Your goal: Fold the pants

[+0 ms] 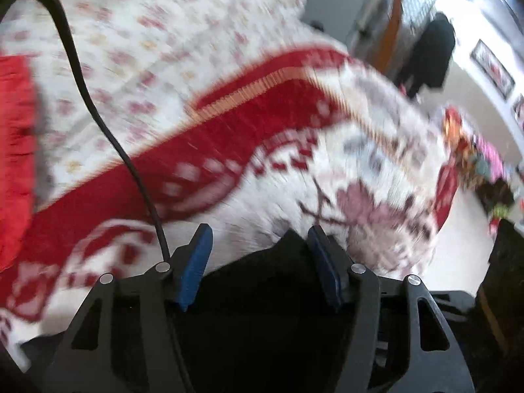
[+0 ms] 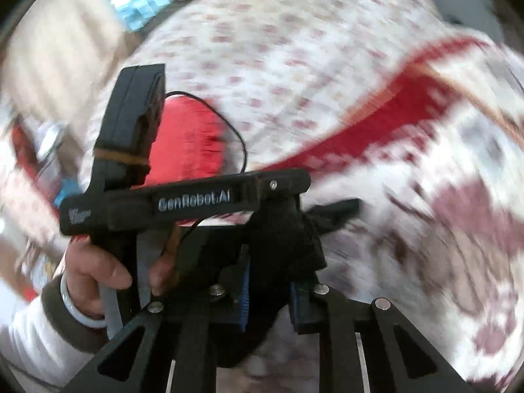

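Observation:
The black pants [image 1: 262, 294] are bunched between the blue pads of my left gripper [image 1: 260, 234], which is shut on a thick fold of them, above a bed. In the right wrist view the same black cloth [image 2: 281, 235] hangs from under the left gripper's body [image 2: 183, 203] down into my right gripper [image 2: 271, 283], whose blue pads are shut on it. A person's hand [image 2: 98, 271] holds the left gripper's handle. Both views are blurred, and the rest of the pants is hidden below the grippers.
A white bedspread [image 1: 163, 49] with small red flowers and a broad red band [image 1: 262, 111] covers the bed. A red cloth [image 1: 16, 163] lies at the left. A black cable [image 1: 82, 82] crosses the left view. Floor with colourful clutter [image 1: 475, 163] lies past the bed's right edge.

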Available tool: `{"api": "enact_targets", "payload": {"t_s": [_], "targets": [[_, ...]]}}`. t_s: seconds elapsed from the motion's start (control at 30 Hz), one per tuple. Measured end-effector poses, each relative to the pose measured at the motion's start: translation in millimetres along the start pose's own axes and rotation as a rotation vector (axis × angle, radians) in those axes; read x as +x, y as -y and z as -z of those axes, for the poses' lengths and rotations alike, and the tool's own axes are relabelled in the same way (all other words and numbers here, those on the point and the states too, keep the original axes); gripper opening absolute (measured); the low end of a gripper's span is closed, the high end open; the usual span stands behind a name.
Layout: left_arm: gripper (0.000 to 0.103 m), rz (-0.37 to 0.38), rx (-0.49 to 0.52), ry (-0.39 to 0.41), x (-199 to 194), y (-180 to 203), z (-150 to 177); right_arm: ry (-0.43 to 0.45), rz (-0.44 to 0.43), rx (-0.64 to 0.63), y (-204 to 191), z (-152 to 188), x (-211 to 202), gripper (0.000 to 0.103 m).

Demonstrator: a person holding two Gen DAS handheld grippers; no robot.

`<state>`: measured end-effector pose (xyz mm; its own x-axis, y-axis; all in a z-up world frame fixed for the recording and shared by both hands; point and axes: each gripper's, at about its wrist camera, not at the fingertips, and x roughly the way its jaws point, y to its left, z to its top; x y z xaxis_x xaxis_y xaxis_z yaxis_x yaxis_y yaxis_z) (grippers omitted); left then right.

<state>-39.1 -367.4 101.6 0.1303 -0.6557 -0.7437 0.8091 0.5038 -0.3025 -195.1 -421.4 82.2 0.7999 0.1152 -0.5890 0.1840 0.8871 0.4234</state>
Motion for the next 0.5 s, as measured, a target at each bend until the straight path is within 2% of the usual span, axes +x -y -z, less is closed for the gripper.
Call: {"api": "enact_targets", "payload": {"t_s": [0.13, 0.23, 0.27, 0.33, 0.37, 0.43, 0.5], "targets": [[0.06, -0.1, -0.087, 0.086, -73.4, -46.4, 18.7, -0.031, -0.113, -0.171, -64.7, -3.5, 14.7, 0.018], [0.06, -0.179, -0.187, 0.108, -114.1, -87.5, 51.9, -0.117, -0.212, -0.252, -105.7, 13.4, 46.6, 0.018], [0.061, -0.202, -0.225, 0.107, -123.4, -99.6, 64.7, -0.166, -0.248, -0.271, -116.9, 21.4, 61.9, 0.021], [0.061, -0.243, -0.293, 0.095, -135.8, -121.2, 91.2, -0.29, -0.293, -0.287, -136.0, 39.1, 96.3, 0.041], [0.061, -0.258, -0.318, 0.089, -139.5, -128.3, 101.3, -0.357, -0.307, -0.28, -142.1, 47.7, 110.3, 0.055], [0.061, -0.272, -0.362, 0.079, -146.3, -138.2, 120.4, -0.407, -0.352, -0.273, -147.8, 53.3, 113.7, 0.055], [0.061, -0.263, -0.393, 0.076, -151.5, -142.4, 137.2, -0.36, -0.361, -0.304, -147.9, 46.7, 96.0, 0.055]]}}
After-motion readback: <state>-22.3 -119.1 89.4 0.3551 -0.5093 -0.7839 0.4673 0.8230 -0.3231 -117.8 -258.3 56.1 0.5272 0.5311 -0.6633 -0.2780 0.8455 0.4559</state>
